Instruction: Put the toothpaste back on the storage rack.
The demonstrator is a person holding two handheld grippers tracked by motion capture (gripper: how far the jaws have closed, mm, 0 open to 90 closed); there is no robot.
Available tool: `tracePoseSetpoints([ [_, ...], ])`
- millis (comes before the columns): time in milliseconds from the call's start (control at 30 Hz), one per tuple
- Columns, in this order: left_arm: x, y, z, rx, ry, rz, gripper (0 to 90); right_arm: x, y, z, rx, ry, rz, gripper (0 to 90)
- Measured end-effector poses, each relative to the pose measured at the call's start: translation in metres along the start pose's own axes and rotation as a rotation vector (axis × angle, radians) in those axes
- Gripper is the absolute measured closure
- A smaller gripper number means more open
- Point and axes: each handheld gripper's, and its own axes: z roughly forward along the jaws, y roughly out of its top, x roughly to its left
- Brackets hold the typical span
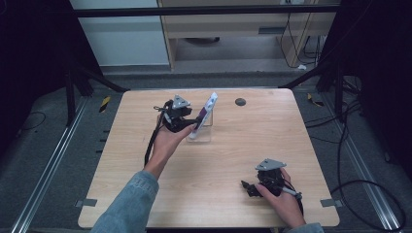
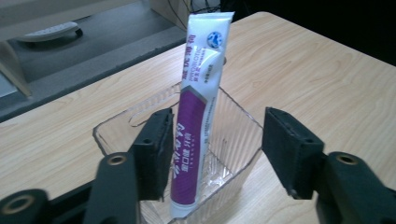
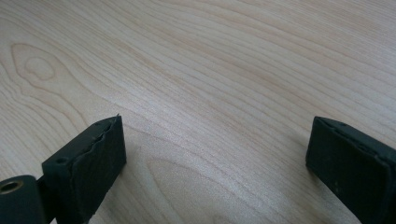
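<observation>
We see a pale wooden table [image 1: 214, 165] with a person's forearms coming in from the near edge. Toward its far middle sits a clear plastic box [image 2: 233, 135], open at the top. A white and purple tube [image 2: 194, 140] stands in that box, leaning, its flat crimped end up and its lower end down inside. Our left gripper [image 2: 215, 149] is at the box with its jaws apart: one pad lies against the tube's side, while the other stands well off it, outside the box wall. Our right gripper [image 3: 215, 163] rests low near the table's near right corner, jaws wide apart over bare wood.
</observation>
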Motion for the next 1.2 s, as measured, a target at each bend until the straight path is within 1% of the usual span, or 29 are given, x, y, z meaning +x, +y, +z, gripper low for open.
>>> tracePoseSetpoints([
  [133, -0.002, 0.002, -0.006, -0.009, -0.019, 0.004, 32.0, 0.0, 0.0, 0.0, 0.0, 0.0, -0.001, 5.2],
  [267, -0.006, 0.004, -0.012, -0.012, -0.025, 0.01, 26.7, 0.0, 0.0, 0.0, -0.001, 0.0, 0.0, 5.1],
  [367, -0.009, 0.004, -0.015, 0.0, -0.031, 0.011, 22.6, 0.0, 0.0, 0.0, 0.0, 0.0, -0.001, 5.1],
  [567, -0.015, 0.005, -0.02, 0.018, -0.033, 0.032, 16.2, 0.0, 0.0, 0.0, 0.0, 0.0, -0.001, 5.1],
  [767, -0.021, 0.005, -0.025, 0.034, -0.05, 0.047, 11.5, 0.0, 0.0, 0.0, 0.0, 0.0, -0.001, 5.2],
  [967, -0.03, 0.003, -0.029, 0.039, -0.048, 0.089, 9.6, 0.0, 0.0, 0.0, 0.0, 0.0, -0.002, 5.2],
  [1133, -0.035, -0.001, -0.031, 0.043, -0.06, 0.102, 8.0, 0.0, 0.0, 0.0, 0.0, 0.0, -0.001, 5.1],
  [1200, -0.036, -0.003, -0.032, 0.049, -0.058, 0.111, 7.1, 0.0, 0.0, 0.0, 0.0, 0.0, -0.001, 5.1],
])
